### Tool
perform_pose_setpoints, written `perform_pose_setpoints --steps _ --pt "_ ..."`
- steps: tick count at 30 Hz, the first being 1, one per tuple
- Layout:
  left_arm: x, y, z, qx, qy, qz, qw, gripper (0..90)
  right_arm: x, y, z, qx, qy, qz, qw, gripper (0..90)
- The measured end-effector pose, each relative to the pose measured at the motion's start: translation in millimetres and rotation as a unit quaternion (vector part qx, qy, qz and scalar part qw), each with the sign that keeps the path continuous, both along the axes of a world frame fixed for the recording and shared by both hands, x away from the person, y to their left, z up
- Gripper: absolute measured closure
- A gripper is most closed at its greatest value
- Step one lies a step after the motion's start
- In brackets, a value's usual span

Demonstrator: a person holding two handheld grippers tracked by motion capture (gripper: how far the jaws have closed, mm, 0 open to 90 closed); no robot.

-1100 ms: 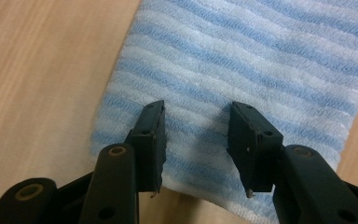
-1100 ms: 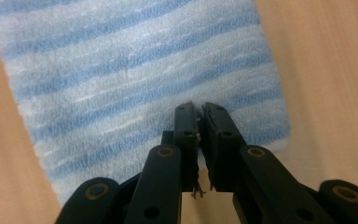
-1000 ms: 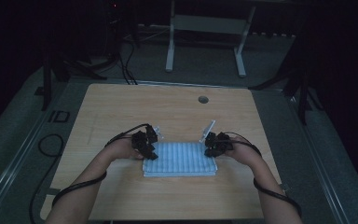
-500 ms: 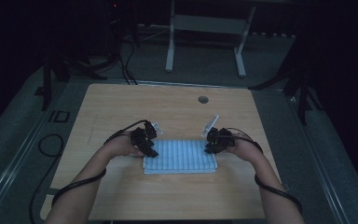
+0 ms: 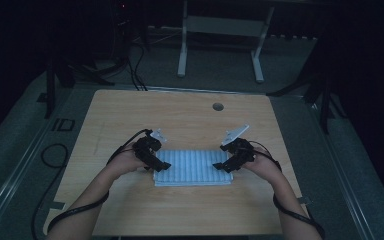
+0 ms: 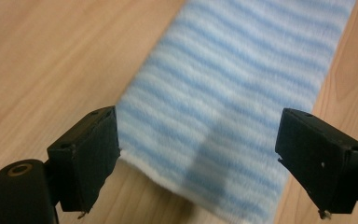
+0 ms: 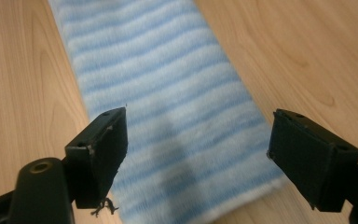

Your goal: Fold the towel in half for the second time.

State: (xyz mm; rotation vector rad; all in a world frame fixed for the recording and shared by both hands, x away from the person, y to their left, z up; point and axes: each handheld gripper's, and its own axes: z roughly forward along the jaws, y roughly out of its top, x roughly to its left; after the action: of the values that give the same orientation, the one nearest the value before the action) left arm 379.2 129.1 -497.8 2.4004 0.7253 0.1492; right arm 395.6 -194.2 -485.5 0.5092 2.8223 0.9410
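A folded blue-and-white striped towel [image 5: 192,167] lies flat on the wooden table [image 5: 190,120], near its front middle. My left gripper [image 5: 160,164] hovers over the towel's left end, my right gripper [image 5: 223,166] over its right end. Both sets of jaws have just been opening and stand wide apart. In the left gripper view the towel [image 6: 233,107] lies below the open left gripper [image 6: 198,163], untouched by the pads. The right gripper view shows the same: the towel [image 7: 168,102] runs away under the open right gripper [image 7: 198,158], nothing pinched.
A small round hole [image 5: 218,106] sits in the table's far part. Beyond the table stand a white frame's legs [image 5: 182,45] and dark cables [image 5: 130,65] on the floor. Bare wood surrounds the towel on all sides.
Both grippers have let go of the towel ends and lifted slightly, drawing a little outward. The towel now lies flat on the table.
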Motion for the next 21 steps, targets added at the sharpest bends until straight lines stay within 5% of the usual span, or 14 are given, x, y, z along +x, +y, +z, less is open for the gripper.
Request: perform_pose_setpoints --steps 5,8,9,12,21 --pt "-8.1 3.8 -7.4 -0.01 -0.025 0.019 0.9995 8.0 -9.3 -3.5 -11.1 0.035 -0.041 -0.034 0.998 14.1" --pt "-11.7 8.0 -10.0 -0.011 -0.033 0.027 0.999 7.1 -10.0 -8.6 -14.3 0.05 -0.049 -0.053 0.9962 14.0" --pt "-16.5 14.6 -11.7 -0.022 -0.05 0.039 0.9977 7.1 -9.9 -11.8 -15.8 0.06 -0.046 -0.058 0.9955 14.1" --pt "-21.7 25.7 -14.4 -0.046 -0.057 0.061 0.9955 7.2 -13.1 -28.4 -21.0 0.081 -0.062 -0.088 0.9908 14.0" --pt "-38.5 59.3 -27.9 -0.057 -0.066 0.104 0.9907 7.2 -26.0 -70.9 -31.1 0.105 -0.083 -0.145 0.9803 14.0"
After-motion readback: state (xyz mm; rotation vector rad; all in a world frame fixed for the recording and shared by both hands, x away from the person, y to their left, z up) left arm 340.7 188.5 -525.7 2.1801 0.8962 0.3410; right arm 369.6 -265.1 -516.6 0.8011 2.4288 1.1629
